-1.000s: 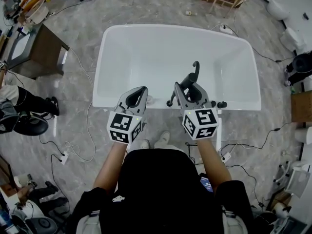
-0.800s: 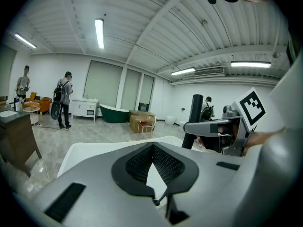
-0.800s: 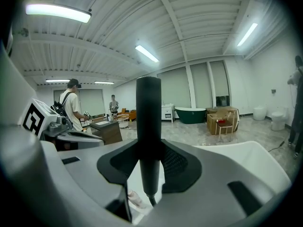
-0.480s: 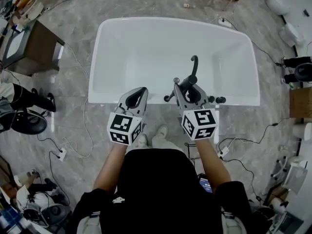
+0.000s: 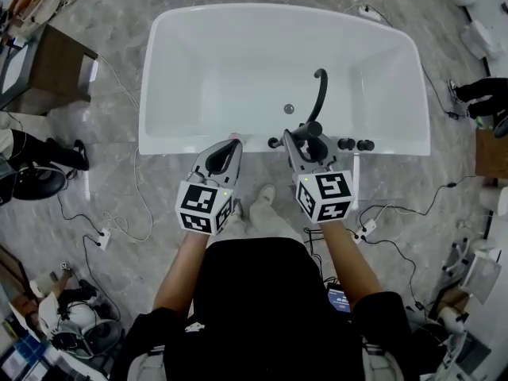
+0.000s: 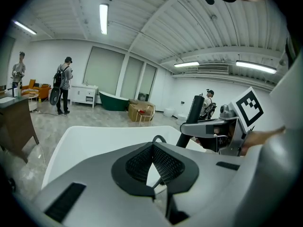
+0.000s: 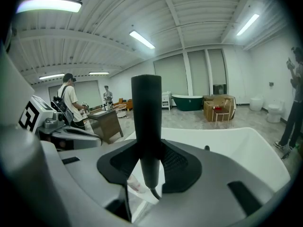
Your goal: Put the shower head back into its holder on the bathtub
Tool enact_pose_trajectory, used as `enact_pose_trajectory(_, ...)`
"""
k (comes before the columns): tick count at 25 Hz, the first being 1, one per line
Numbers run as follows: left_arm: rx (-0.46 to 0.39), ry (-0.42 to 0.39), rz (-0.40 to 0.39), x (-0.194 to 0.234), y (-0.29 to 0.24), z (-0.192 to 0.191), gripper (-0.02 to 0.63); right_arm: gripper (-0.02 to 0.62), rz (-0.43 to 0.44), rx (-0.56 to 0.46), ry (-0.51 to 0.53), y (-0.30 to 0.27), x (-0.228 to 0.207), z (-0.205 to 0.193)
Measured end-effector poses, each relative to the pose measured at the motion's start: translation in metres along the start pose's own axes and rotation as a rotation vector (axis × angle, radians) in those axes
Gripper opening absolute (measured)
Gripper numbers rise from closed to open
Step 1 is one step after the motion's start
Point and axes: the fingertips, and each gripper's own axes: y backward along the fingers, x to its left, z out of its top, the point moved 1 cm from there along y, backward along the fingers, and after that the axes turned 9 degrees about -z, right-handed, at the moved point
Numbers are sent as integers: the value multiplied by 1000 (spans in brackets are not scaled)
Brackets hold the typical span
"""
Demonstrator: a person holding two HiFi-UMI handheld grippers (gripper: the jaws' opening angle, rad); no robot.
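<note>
The white bathtub (image 5: pixel 190 143) fills the upper middle of the head view, with a black curved faucet (image 5: pixel 321 94) and black knobs (image 5: pixel 355 144) on its near rim. My right gripper (image 5: pixel 305 141) hangs over that rim beside the faucet, shut on the black shower head (image 5: pixel 311 129). In the right gripper view the shower head's handle (image 7: pixel 146 122) stands upright between the pads of the right gripper (image 7: pixel 147 167). My left gripper (image 5: pixel 226 148) is at the rim further left, shut and empty (image 6: pixel 152 157). I cannot make out the holder.
A drain (image 5: pixel 289 109) sits in the tub floor. Cables and a power strip (image 5: pixel 103 236) lie on the marble floor. A brown desk (image 5: pixel 44 66) stands at the far left. People stand at the room's edges. The person's feet (image 5: pixel 258 201) are just short of the tub.
The tub has slid up in the head view, so both grippers now sit nearer its near rim. The right gripper still holds the shower head.
</note>
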Motion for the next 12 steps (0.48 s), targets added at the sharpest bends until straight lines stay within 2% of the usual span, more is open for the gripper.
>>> enact_pose_trajectory(12,85,1,-14,22,-34,-41,14,139,-21,94,-18,-30,-18,-57)
